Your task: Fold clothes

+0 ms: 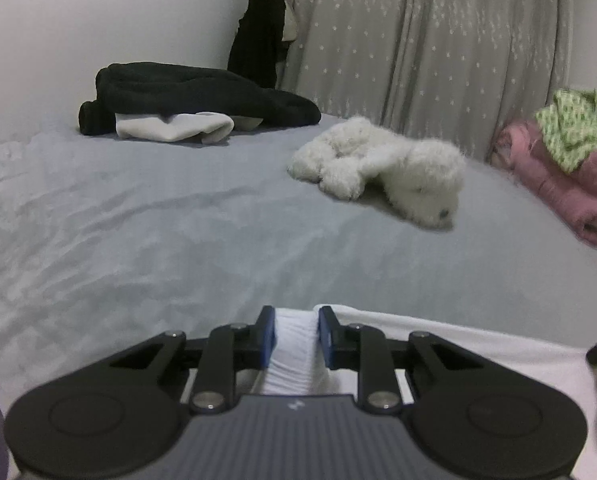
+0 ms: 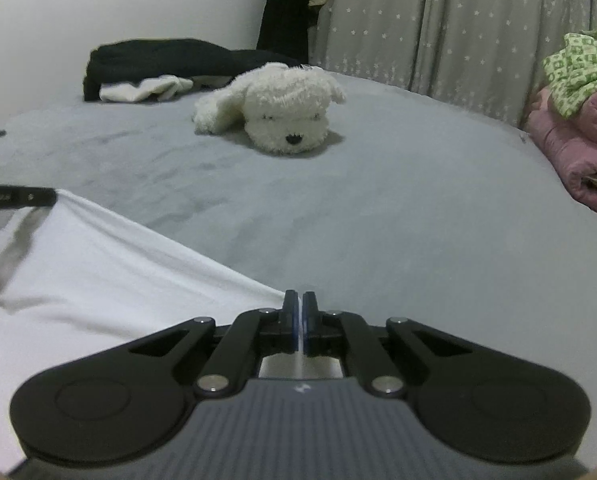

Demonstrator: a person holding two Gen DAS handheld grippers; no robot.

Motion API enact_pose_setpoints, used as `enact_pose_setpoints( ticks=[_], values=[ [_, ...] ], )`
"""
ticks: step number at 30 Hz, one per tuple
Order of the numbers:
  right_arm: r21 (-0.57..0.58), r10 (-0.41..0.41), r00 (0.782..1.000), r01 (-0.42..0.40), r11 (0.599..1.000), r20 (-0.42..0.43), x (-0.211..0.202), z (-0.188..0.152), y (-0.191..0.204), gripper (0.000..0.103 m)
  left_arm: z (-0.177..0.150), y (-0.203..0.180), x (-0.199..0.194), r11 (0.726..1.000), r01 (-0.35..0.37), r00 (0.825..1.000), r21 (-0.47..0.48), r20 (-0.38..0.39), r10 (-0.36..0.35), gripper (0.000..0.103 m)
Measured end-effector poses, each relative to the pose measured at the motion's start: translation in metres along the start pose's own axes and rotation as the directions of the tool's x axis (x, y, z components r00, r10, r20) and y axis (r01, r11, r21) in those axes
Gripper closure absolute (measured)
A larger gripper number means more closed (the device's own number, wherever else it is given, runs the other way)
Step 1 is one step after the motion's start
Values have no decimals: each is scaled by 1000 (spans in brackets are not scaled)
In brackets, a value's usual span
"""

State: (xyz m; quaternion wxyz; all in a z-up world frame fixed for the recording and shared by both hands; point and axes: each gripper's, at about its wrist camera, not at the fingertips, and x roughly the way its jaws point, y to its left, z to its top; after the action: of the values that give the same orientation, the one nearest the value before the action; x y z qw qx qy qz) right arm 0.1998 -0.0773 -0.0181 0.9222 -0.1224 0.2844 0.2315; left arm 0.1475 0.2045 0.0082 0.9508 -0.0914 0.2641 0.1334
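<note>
A white garment (image 2: 98,264) is held stretched just above a grey bed (image 2: 398,208). My left gripper (image 1: 296,324) is shut on a bunched, ribbed part of the white garment (image 1: 458,340), which fills the gap between its blue pads. My right gripper (image 2: 299,308) is shut on a thin edge of the same cloth, its pads almost touching. The left gripper's tip (image 2: 38,196) shows at the left edge of the right wrist view, with the cloth pulled taut between the two grippers. The rest of the garment hangs below the frames, hidden.
A white plush dog (image 2: 282,108) lies mid-bed. Black clothes (image 1: 186,92) over a light garment (image 1: 174,126) sit at the far left by the wall. A pink quilt (image 2: 578,148) with green patterned cloth (image 2: 578,68) is on the right. A grey starred curtain (image 1: 438,40) hangs behind.
</note>
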Motion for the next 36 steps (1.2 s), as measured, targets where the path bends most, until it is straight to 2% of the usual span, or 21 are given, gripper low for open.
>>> enact_pose_setpoints(
  ticks=[2,5,7,9,10,11,14,21,29,34,36],
  values=[
    [-7,-17,1000,17,1000,-14,15,-7,1,103,-4,-3,6,999,-21,1000,23,-18,22,78],
    [10,-15,1000,15,1000,-10,16,-6,-1,103,-5,-7,8,998,-39,999,42,-25,40,74],
    [18,-7,1000,7,1000,-8,11,-5,-2,92,-5,-9,7,997,-46,999,57,-24,48,72],
    [36,-8,1000,8,999,-10,3,-5,-7,76,-4,-12,3,996,-58,998,69,-18,60,61],
    [54,-1,1000,2,999,-11,-2,-5,-12,72,-3,-13,2,995,-65,998,75,-16,66,55],
    [74,7,1000,-6,997,-12,-7,-6,-17,69,-1,-14,-1,995,-69,998,77,-6,70,54],
    [120,12,1000,-10,993,-19,-23,-9,-34,69,6,-18,-11,996,-54,998,72,17,53,52],
    [132,-83,995,89,987,-49,-67,-23,-92,69,1,-48,-23,989,51,998,138,15,-54,49],
    [179,-186,976,205,962,-114,-107,-56,-151,69,-13,-85,-31,958,166,986,235,-14,-168,48],
    [207,-199,967,230,951,-158,-112,-73,-170,69,-31,-99,-23,937,182,983,298,-68,-169,44],
    [211,-191,965,227,951,-178,-106,-78,-172,69,-34,-101,-23,935,173,985,309,-68,-159,44]
  ],
)
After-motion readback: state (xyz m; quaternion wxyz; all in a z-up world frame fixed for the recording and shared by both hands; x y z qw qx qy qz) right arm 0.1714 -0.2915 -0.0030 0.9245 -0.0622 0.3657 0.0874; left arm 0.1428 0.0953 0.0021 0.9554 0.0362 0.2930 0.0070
